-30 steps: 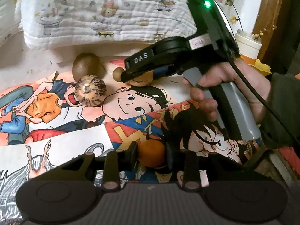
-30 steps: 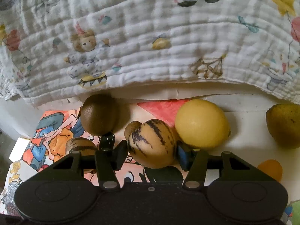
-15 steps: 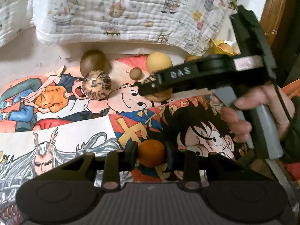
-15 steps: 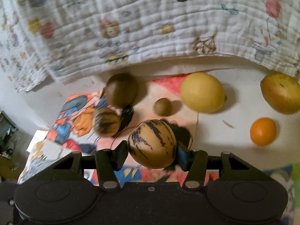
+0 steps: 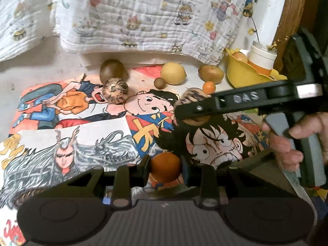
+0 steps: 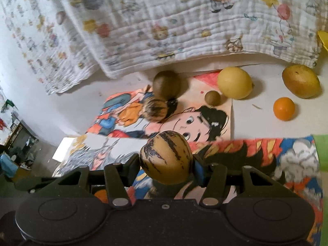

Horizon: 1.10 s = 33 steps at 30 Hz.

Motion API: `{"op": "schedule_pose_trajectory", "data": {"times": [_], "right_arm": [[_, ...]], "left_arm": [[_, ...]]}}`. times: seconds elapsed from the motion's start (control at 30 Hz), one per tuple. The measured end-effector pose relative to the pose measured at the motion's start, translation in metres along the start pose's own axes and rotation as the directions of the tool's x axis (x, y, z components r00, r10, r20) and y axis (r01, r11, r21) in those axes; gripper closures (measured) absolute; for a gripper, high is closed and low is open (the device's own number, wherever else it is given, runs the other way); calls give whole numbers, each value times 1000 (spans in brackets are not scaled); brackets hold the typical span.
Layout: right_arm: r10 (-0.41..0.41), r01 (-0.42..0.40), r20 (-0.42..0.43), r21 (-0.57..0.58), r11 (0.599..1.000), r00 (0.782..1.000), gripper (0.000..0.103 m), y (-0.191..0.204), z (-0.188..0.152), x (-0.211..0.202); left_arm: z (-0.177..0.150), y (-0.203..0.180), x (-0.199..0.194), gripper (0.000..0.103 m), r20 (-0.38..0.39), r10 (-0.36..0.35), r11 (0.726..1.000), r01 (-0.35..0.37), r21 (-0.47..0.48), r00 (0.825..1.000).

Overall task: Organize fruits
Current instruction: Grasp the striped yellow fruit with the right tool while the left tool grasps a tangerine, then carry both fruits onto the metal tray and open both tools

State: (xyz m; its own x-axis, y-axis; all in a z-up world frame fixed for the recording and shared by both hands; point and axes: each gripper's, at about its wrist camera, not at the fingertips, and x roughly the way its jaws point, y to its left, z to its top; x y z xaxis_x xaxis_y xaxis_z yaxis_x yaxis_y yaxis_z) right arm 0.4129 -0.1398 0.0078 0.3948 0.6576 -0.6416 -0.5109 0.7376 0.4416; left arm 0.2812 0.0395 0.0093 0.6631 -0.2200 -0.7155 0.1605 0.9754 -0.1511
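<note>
A: We have the left tool (image 5: 165,167) closed on an orange (image 5: 165,167) and the right tool (image 6: 166,160) closed on a striped melon (image 6: 166,157), both held above the poster (image 6: 205,121) on the tabletop (image 6: 256,123). What worries us?

B: The melon is round and smooth, and the jaws press it only at its widest part. If we tilt or swing fast, we judge it could roll out and drop among the fruit below. The orange is small and soft, so too hard a squeeze could bruise it.

A: And the two tools?

B: In the left view the right tool crosses just ahead of ours. If both head for the same spot, we risk a knock that loosens a fruit.

A: Where are the others?

B: A kiwi (image 6: 167,84), a second striped melon (image 6: 155,109), a small brown fruit (image 6: 212,97), a lemon (image 6: 234,82), a pear (image 6: 300,81) and another orange (image 6: 284,108) lie near the blanket (image 6: 164,20).

A: What can we not make out?

B: The yellow bowl (image 5: 242,71) is half hidden behind the right tool, so we cannot tell how full it is. In that view the tool also covers most of the melon.
</note>
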Motion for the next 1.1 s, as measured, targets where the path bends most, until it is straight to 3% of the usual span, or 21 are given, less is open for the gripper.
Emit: {"op": "schedule_pose_trajectory", "data": {"times": [0.73,1.1], "right_arm": [[68,-71,-37,-91,993,997,47,49,-102,-72],[-30,18,-40,-288,957,999,47,72,-136,-74]], "left_arm": [[-62,5,-58,69,-22,-27,998,26,-58,999],[-72,0,-58,69,-49,-19,999,16,-50,999]]}}
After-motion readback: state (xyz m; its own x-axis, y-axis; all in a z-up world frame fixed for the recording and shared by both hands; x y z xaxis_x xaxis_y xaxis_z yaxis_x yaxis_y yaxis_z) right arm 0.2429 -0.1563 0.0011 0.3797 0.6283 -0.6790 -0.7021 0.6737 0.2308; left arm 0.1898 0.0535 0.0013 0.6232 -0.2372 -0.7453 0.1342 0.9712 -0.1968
